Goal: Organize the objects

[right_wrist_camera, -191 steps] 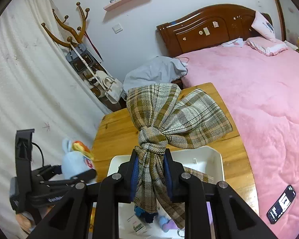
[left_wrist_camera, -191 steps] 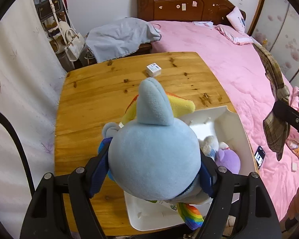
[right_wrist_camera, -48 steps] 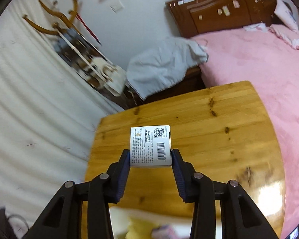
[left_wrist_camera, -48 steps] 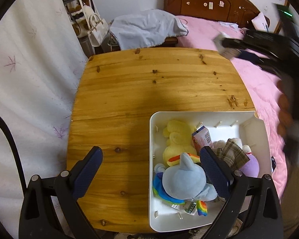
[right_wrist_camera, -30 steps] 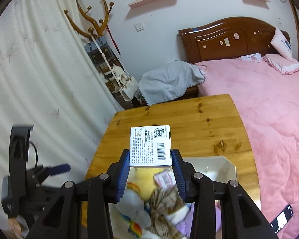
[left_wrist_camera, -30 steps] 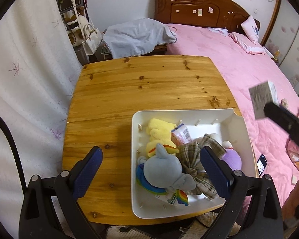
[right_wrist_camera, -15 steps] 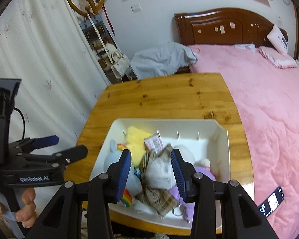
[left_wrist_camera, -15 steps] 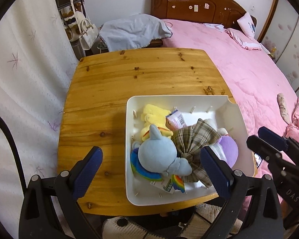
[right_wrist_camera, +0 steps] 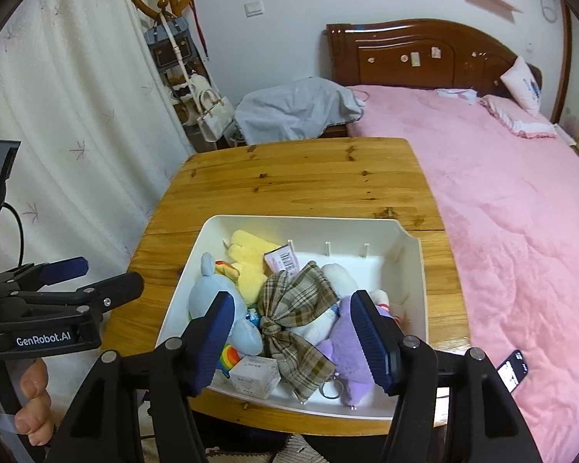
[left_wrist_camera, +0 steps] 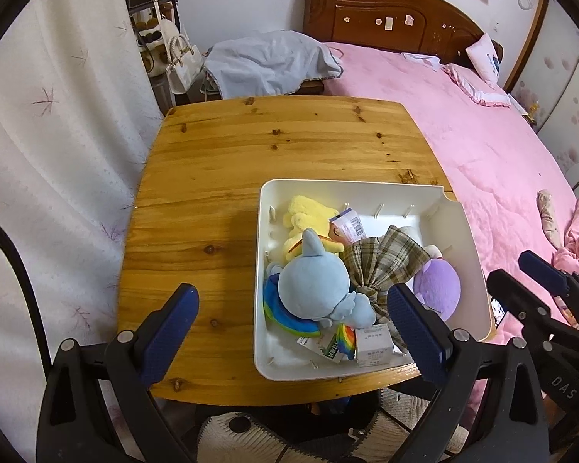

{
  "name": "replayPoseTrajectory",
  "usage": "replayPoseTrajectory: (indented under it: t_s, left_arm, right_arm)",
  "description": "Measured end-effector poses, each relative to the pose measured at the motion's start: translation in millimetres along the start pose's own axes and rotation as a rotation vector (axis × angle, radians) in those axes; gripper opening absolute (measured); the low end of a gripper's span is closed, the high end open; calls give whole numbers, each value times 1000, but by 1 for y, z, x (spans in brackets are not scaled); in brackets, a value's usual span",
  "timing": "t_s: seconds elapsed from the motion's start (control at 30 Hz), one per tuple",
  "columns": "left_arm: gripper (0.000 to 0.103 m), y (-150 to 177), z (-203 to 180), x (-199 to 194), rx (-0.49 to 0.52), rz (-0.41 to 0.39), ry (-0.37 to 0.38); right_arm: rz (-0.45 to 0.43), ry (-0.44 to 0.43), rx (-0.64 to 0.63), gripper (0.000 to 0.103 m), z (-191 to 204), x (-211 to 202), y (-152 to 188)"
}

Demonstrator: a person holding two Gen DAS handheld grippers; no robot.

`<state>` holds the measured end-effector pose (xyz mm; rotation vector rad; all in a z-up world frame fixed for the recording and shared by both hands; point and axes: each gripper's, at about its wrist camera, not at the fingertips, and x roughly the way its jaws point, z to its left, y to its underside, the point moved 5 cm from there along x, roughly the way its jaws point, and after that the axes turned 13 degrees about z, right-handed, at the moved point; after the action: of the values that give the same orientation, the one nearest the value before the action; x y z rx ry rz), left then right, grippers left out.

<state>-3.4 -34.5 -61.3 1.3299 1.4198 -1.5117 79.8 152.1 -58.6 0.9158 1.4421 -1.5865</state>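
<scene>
A white bin [left_wrist_camera: 351, 186] [right_wrist_camera: 413, 270] sits on the wooden table's near right part. It holds a blue plush pony [left_wrist_camera: 314, 281] [right_wrist_camera: 208, 289], a yellow plush [left_wrist_camera: 303, 212] [right_wrist_camera: 247, 254], a plaid bow [left_wrist_camera: 382, 258] [right_wrist_camera: 293, 305], a purple plush [left_wrist_camera: 438, 285] [right_wrist_camera: 351, 347], a pink carton [left_wrist_camera: 347, 227] [right_wrist_camera: 281, 260] and a small white box [left_wrist_camera: 372, 347] [right_wrist_camera: 254, 376]. My left gripper [left_wrist_camera: 293, 332] is open and empty above the bin's near left edge. My right gripper [right_wrist_camera: 293, 343] is open and empty above the bin's near side.
The wooden table [left_wrist_camera: 251, 154] [right_wrist_camera: 297, 177] stands beside a pink bed [left_wrist_camera: 463, 135] [right_wrist_camera: 501, 177] on the right. A white curtain [left_wrist_camera: 50, 135] hangs left. A grey cloth [left_wrist_camera: 266, 61] and a coat rack with bags [right_wrist_camera: 177, 61] lie beyond the table. A phone [right_wrist_camera: 515, 370] lies on the bed.
My right gripper has let go of the small white box, which now lies in the bin's near edge, and its jaws have spread wider. My left gripper stays open.
</scene>
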Motion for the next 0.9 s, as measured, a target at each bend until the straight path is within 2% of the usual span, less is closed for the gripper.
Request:
replayPoseTrajectory:
  t_s: [0.1,0.5,0.9]
  left_arm:
    - [99,1,2,-5,0,-10,-7]
    - [99,4,0,-14,-2,-11,-39]
    - [99,-1,-3,-8,-5,5,-53]
  right_arm:
    - [-12,5,2,70,1,-9,0]
    - [19,-38,15,70,6,-21,-7]
    - [34,-29,42,70,0,-18,-14]
